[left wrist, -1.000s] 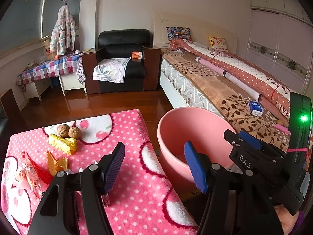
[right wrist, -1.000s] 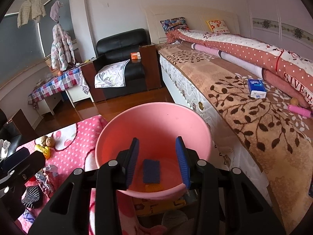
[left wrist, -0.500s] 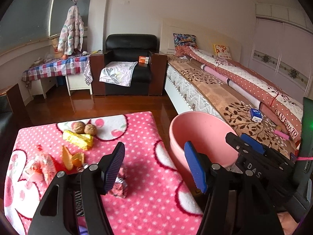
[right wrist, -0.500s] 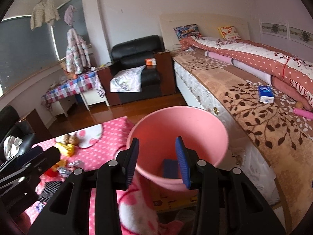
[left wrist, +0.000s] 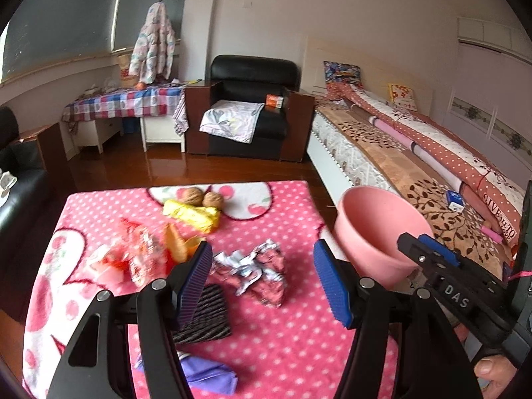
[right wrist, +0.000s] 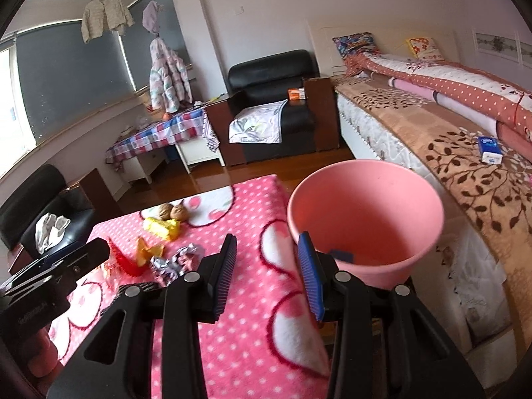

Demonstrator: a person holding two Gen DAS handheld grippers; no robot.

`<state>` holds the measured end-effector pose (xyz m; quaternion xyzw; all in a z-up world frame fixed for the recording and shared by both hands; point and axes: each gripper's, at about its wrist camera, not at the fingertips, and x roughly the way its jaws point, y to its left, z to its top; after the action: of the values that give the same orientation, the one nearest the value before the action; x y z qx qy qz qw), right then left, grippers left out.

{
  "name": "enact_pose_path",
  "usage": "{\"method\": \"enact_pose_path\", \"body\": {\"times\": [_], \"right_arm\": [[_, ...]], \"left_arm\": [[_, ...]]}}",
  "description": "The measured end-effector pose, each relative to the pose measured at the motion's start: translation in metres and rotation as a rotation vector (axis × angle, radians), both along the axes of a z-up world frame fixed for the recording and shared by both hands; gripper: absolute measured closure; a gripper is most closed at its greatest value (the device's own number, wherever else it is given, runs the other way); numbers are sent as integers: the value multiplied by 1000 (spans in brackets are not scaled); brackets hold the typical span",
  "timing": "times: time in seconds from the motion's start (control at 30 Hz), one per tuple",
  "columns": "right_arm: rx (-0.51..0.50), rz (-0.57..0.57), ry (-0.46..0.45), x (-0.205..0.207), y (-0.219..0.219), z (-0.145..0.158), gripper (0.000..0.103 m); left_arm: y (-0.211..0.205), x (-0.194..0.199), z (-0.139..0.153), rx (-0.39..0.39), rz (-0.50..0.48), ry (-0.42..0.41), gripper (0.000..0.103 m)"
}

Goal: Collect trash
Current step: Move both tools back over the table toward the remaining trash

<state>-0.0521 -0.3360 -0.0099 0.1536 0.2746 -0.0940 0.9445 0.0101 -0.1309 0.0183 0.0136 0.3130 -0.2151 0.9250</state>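
A pink-dotted table [left wrist: 272, 349] holds litter: a crumpled silver-and-pink wrapper [left wrist: 256, 271], a yellow wrapper [left wrist: 193, 214], an orange scrap [left wrist: 178, 247], a red-and-clear wrapper [left wrist: 133, 256], a dark striped pad [left wrist: 206, 319] and a purple piece [left wrist: 206, 374]. A pink bin [right wrist: 365, 222] stands at the table's right edge with a dark blue item [right wrist: 342, 255] inside. My left gripper [left wrist: 262, 282] is open and empty just above the crumpled wrapper. My right gripper [right wrist: 266, 272] is open and empty over the table's right side, beside the bin [left wrist: 375, 229].
Two walnuts [left wrist: 201, 198] lie at the table's far edge. A bed [right wrist: 449, 139] runs along the right, close to the bin. A black armchair [left wrist: 252, 109] and a checked side table [left wrist: 126, 103] stand at the back across a wood floor.
Both grippers have swung left, away from the bin and over the table. The left one now faces the crumpled wrapper. The right gripper's jaws have opened wider.
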Motion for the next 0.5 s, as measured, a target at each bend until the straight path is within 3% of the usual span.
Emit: {"method": "enact_pose_path", "body": {"times": [0.5], "right_arm": [[-79, 115, 42, -2, 40, -6, 64]], "left_arm": [[58, 2, -27, 15, 100, 99, 41]]}}
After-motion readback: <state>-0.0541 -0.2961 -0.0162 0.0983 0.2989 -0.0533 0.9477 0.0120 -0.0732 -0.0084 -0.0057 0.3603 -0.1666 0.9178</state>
